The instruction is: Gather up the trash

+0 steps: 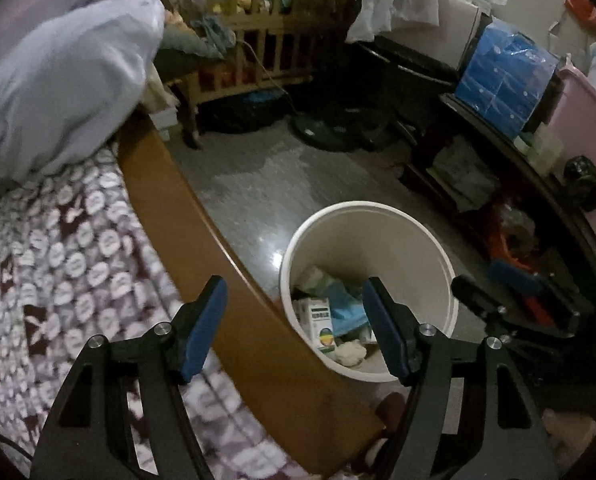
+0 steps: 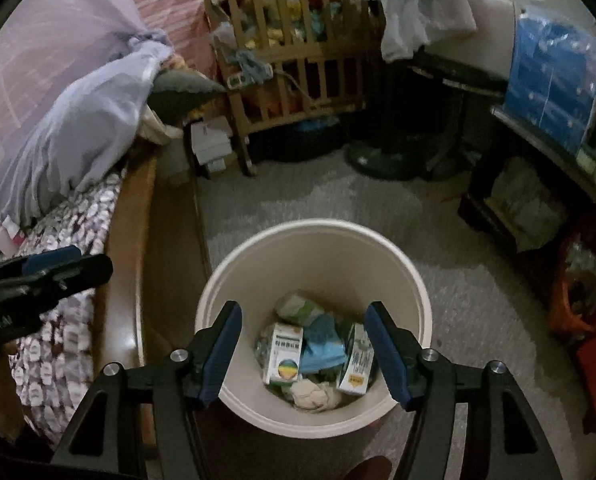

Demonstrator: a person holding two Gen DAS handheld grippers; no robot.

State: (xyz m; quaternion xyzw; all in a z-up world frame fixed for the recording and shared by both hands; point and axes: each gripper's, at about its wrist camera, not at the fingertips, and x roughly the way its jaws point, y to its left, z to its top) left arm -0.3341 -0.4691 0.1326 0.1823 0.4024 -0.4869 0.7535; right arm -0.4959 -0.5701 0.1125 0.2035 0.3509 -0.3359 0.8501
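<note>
two grippers, both empty. right gripper [image 2: 304,350] hangs over the cream trash bin [image 2: 314,236], pointing down into it, blue pads spread apart with nothing between them, only the bin's contents seen through the gap. left gripper [image 1: 295,330] sits off to the bin's left, over the wooden bed edge [image 1: 217,240], pads spread wide, nothing pinched; in its view the right-hand pad overlaps the bin rim, the left-hand pad is over the patterned blanket [image 1: 57,260].

bin stands upright on the grey floor [image 2: 378,200], just beside the bed frame. inside it: a white box with a rainbow circle logo [image 2: 283,354], a second white box with a yellow patch [image 2: 356,364] leaning against the right wall, a blue plastic wrapper [image 2: 324,346] between the two boxes, a greenish packet [image 2: 300,308] behind them, and a crumpled beige wad [image 2: 312,396] at the front. all of it lies at the bottom, well below the rim.

on the bed a pale blue-grey bundle of fabric [image 1: 65,92] lies at the head end. wooden crib [image 2: 298,52] at the back of the room, stuffed with things, too blurry to tell which. dark fan base [image 2: 382,160] on the floor near the crib. blue package [image 2: 554,84] on the dark shelf at right.
</note>
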